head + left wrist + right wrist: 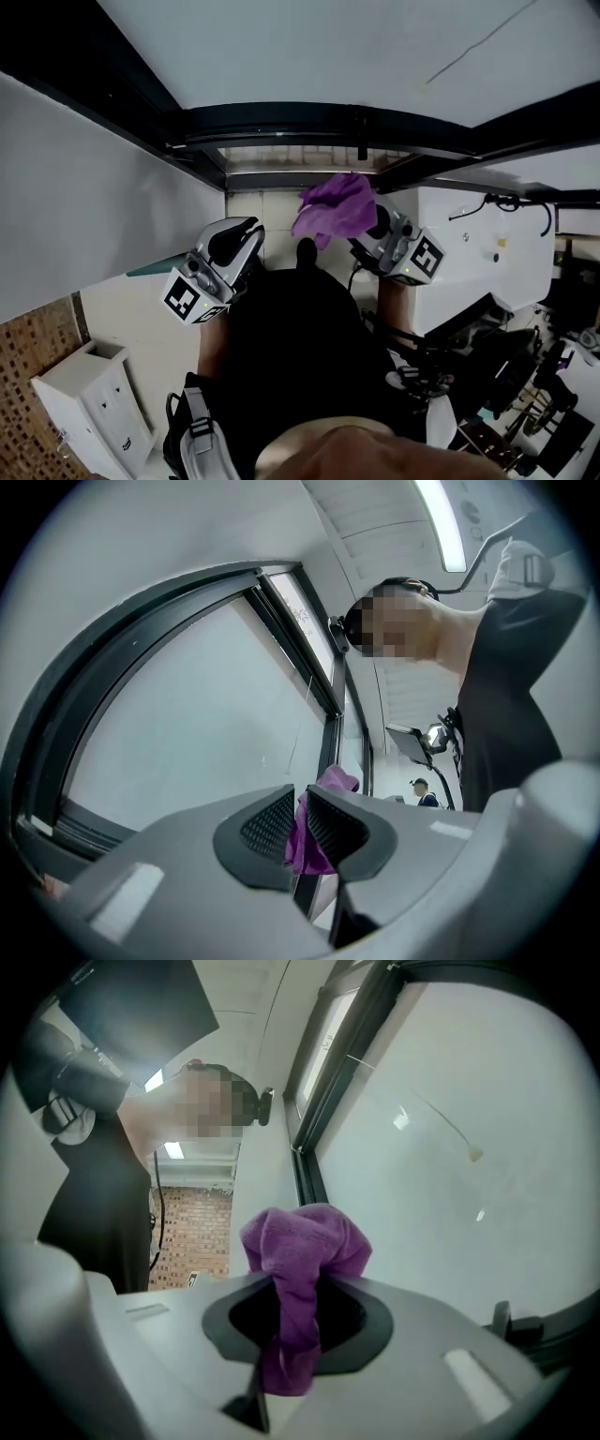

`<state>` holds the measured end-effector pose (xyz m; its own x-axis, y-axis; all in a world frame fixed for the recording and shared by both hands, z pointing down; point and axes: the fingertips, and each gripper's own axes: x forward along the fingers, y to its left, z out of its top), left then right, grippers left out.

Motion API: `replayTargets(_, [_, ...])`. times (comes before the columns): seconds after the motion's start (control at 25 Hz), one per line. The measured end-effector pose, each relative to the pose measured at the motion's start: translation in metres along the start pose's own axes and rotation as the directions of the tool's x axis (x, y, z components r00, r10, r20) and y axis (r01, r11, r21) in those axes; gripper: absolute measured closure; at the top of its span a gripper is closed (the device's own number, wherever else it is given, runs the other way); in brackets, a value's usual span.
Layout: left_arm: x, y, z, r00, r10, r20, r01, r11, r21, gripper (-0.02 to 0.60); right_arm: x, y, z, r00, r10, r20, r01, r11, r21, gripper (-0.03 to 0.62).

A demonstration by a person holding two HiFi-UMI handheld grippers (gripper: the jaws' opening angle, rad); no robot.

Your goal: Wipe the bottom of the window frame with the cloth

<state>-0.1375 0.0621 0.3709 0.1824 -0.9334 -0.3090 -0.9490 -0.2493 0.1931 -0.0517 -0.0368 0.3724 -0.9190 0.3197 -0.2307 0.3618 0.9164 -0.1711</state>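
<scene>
A purple cloth bunches out of my right gripper, which is shut on it just under the dark window frame. In the right gripper view the cloth bulges above the jaws of that gripper and a tail hangs below, with the frame's upright and glass beyond. My left gripper hovers to the cloth's left, apart from it. Its jaws stand a narrow gap apart, and the cloth shows through the gap, behind them. The curved frame fills that view's left.
A white cabinet stands at lower left by a brown patterned surface. A white unit with cables and dark gear crowd the right. My own dark torso fills the lower middle. A distant person stands in the room.
</scene>
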Motion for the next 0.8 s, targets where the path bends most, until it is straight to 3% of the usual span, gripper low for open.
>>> replayTargets(0.8, [0.007, -0.001, -0.007, 1.0, -0.027, -0.011, 0.027, 0.999, -0.019, 0.535, 0.005, 0.016, 0.004, 0.999, 0.049, 0.007, -0.048, 0.998, -0.049, 0.523])
